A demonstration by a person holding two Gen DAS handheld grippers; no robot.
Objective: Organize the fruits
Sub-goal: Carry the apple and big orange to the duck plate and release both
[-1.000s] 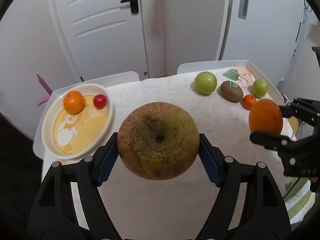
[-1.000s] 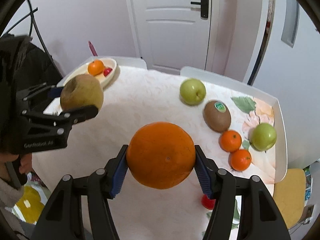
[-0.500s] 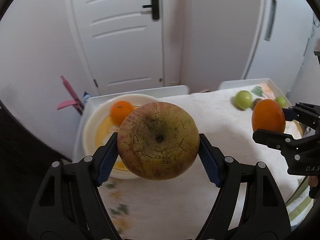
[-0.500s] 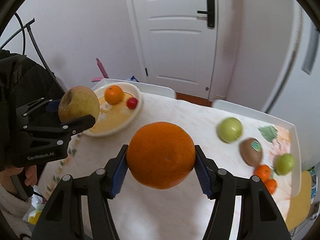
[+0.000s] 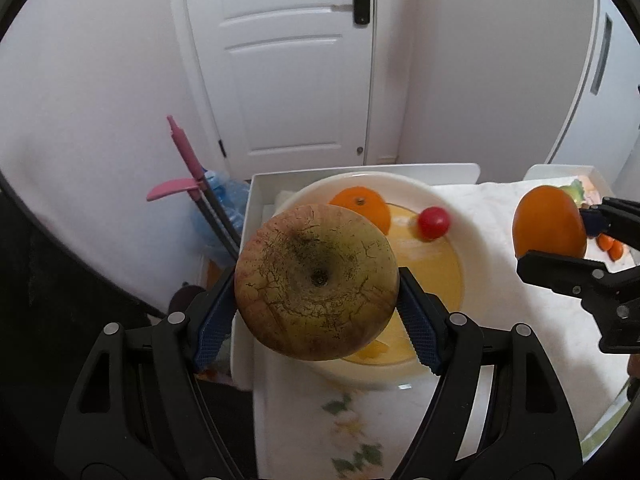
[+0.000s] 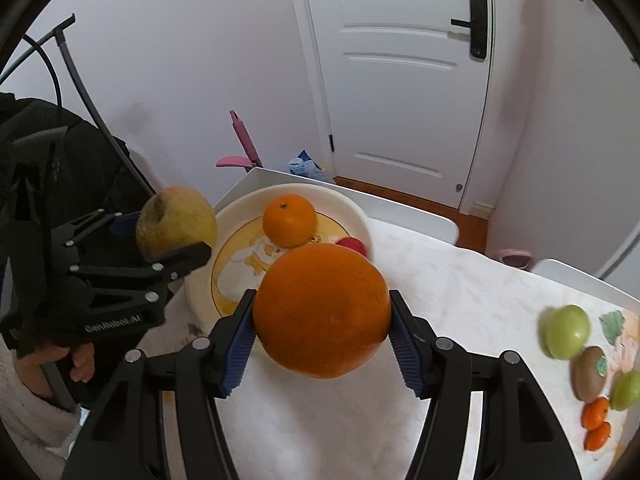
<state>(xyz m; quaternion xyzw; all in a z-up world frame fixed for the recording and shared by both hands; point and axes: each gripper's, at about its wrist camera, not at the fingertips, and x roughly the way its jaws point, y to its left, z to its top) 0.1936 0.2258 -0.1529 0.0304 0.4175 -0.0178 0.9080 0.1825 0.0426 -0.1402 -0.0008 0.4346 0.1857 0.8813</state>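
Note:
My left gripper [image 5: 316, 318] is shut on a big yellow-brown apple [image 5: 316, 284], held in the air over the near left rim of the cream plate [image 5: 456, 232]. On that plate lie a small orange [image 5: 362, 204] and a red cherry tomato [image 5: 433, 222]. My right gripper [image 6: 322, 338] is shut on a large orange [image 6: 322, 310], hanging above the table just to the right of the plate [image 6: 352, 210]. The apple [image 6: 176, 222] in the left gripper [image 6: 160, 240] shows at the left of the right wrist view, and the held orange [image 5: 549, 222] at the right of the left wrist view.
At the table's far right lie two green apples [image 6: 566, 332], a kiwi [image 6: 588, 372] and two small tangerines [image 6: 596, 424]. A white chair back [image 5: 360, 174] stands behind the plate. A pink-handled tool [image 5: 184, 152] leans by the wall, near a white door [image 5: 280, 60].
Both grippers have swung left with their fruit. The plate has come from the far left to right under the apple, and the loose fruits have slid to the right edge.

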